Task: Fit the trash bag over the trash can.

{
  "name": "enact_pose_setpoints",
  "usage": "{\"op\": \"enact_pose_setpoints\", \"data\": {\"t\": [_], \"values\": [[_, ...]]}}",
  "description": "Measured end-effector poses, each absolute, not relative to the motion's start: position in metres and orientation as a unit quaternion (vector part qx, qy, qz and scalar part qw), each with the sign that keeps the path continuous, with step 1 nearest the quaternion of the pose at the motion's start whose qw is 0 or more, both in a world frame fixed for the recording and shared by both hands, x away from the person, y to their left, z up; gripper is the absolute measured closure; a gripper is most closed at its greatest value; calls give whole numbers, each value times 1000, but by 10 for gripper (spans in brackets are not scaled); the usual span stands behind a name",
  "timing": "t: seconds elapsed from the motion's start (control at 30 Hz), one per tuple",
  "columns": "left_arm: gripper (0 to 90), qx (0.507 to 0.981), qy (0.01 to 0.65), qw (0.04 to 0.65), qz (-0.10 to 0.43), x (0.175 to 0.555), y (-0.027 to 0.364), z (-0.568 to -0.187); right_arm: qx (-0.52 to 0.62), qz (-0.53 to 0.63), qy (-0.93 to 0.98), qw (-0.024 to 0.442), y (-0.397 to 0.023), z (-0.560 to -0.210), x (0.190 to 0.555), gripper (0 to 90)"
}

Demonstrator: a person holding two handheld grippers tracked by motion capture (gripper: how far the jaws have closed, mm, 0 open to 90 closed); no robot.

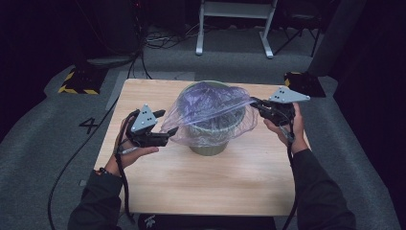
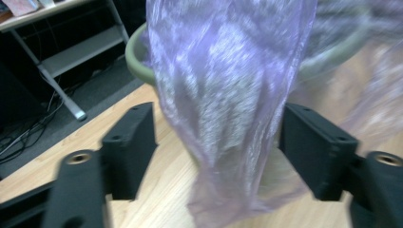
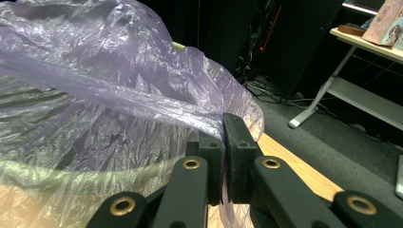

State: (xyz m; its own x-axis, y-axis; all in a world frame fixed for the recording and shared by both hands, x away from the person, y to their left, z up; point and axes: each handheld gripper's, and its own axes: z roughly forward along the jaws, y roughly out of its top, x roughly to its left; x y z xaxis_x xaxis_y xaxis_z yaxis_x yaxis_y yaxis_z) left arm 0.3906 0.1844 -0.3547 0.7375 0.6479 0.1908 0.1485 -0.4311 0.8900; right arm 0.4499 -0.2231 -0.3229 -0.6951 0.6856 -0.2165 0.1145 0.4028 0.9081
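A thin purple plastic bag (image 1: 210, 106) is draped over an olive-green bin (image 1: 209, 143) that stands at the middle of the wooden table (image 1: 201, 187). My right gripper (image 1: 253, 101) is at the bin's right rim, shut on a stretched fold of the bag (image 3: 142, 102), with the jaws pinched together (image 3: 223, 137). My left gripper (image 1: 168, 122) is at the bin's left side with its jaws open. A loose fold of the bag (image 2: 223, 95) hangs between them, clear of both pads. The bin's rim (image 2: 135, 59) shows behind that fold.
The table's near half is bare wood. Beyond it lie grey carpet, a white desk frame (image 1: 234, 24) and floor cables (image 1: 158, 40). Black stands with yellow-striped bases sit off the far left (image 1: 76, 84) and far right (image 1: 299, 81) corners.
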Motion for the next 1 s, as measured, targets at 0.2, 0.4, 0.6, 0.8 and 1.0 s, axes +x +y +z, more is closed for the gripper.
{"op": "enact_pose_setpoints", "data": {"t": [0.2,0.4,0.6,0.8,1.0], "values": [[598,806,252,458,276,414,187,-357,266,481,784,287,-225,-323,461,866],[812,806,238,451,300,423,181,-353,273,476,785,288,-225,-323,472,863],[877,799,242,463,299,431,181,-345,280,474,783,290,-227,-317,480,862],[888,791,266,474,282,448,178,-343,304,459,786,280,-225,-320,497,862],[887,786,307,468,262,469,178,-350,334,446,788,260,-222,-328,514,863]]}}
